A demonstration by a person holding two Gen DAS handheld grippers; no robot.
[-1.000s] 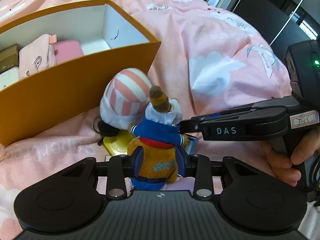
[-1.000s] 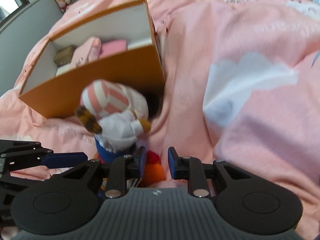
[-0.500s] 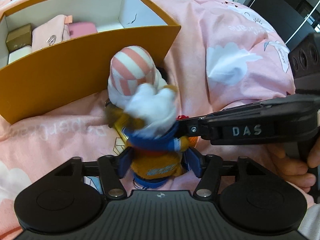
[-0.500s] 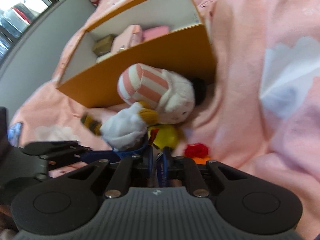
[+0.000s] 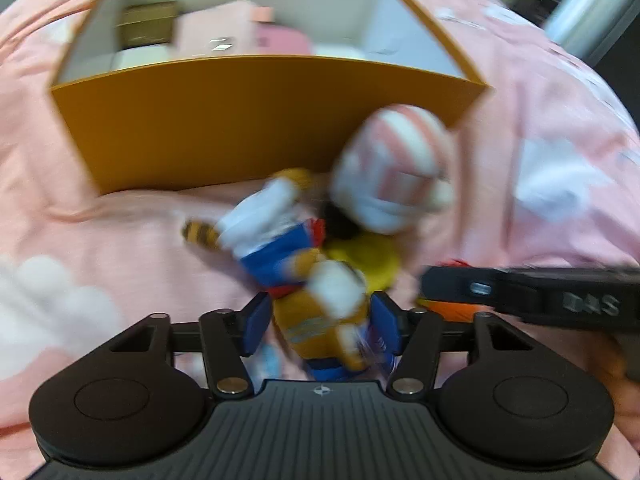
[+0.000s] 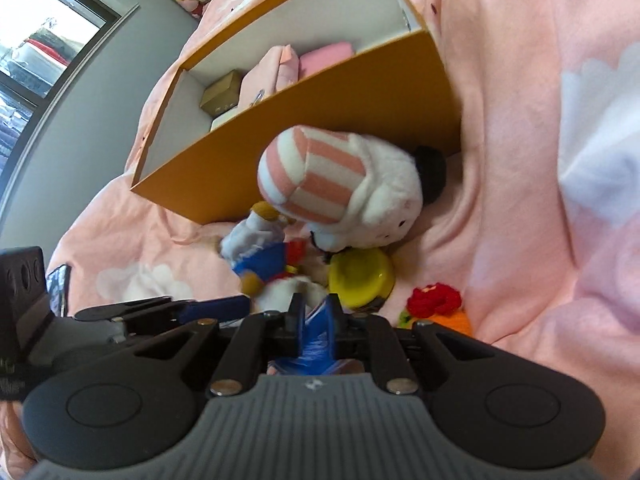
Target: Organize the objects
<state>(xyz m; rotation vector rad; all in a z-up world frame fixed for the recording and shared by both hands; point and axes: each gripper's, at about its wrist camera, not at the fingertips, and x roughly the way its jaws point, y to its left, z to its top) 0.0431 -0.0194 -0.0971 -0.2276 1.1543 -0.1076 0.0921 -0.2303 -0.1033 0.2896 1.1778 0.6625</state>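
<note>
item: plush doll [image 5: 304,280], blue jacket, orange trousers, white head. lies on the pink bed [image 5: 560,120] just in front of the box's near wall, head toward the box, legs toward the grippers. blurred in the left view.

left gripper [image 5: 320,322]: jaws part open, one blue pad on each side of the doll's orange lower body. contact with the pads looks likely, but blur makes a firm clamp hard to confirm.

right gripper [image 6: 314,322]: jaws nearly closed, pinching a thin blue piece, seemingly a tag or packet at the doll's feet; its exact nature cannot be told.

box [image 6: 320,120]: orange outside, white inside, open top, on the bed beyond the doll. holds pink folded items [image 6: 280,68], a small brown box [image 6: 222,92] and a white item at its left end. free floor shows at its right end.

also beside the box's near wall: striped plush [image 6: 340,188], pink and white, leaning on the wall; yellow cup [image 6: 360,276] just under it; red and orange knit piece [image 6: 436,306] at right of the cup.

step in hand, judged: two-handed pickup of the doll for stowing in the box.

next move, judged: firm up the grip, lift the doll clear of the striped plush and cup, carry it over the near wall, lower it into the free right end, then release.
</note>
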